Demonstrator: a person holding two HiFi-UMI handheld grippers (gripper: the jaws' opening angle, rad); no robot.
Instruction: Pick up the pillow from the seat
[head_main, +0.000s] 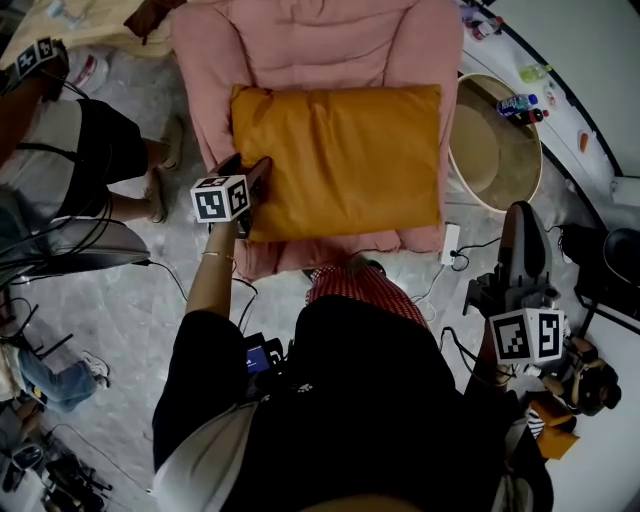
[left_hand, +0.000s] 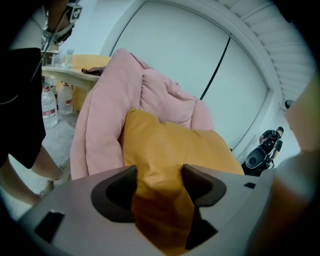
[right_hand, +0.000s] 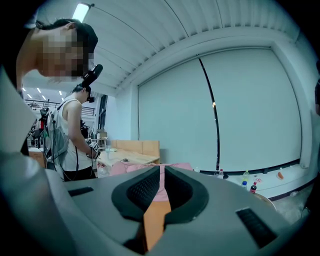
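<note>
A: How many pillows do you have there?

B: I count 1 pillow (head_main: 340, 160), mustard-orange, lying across the 1 pink seat (head_main: 300, 50) and covering most of its cushion.

A: And the 2 tools?

B: My left hand-held gripper (head_main: 258, 170) is at the pillow's near left corner. Its own view shows the orange fabric bunched between the 2 jaws, so it is clamped on the pillow. My right hand-held gripper (head_main: 522, 215) is well apart from the seat, off to the right, jaws together with nothing between them.

A: Is the corner off the cushion?

B: From these angles I can't tell.

A: Anything else nearby?

B: 1 person (head_main: 90, 150) stands left of the seat, and the left gripper view shows 2 clear bottles (left_hand: 48, 107) on the floor there. 1 round beige tub (head_main: 495, 140) sits just right of the seat.
</note>
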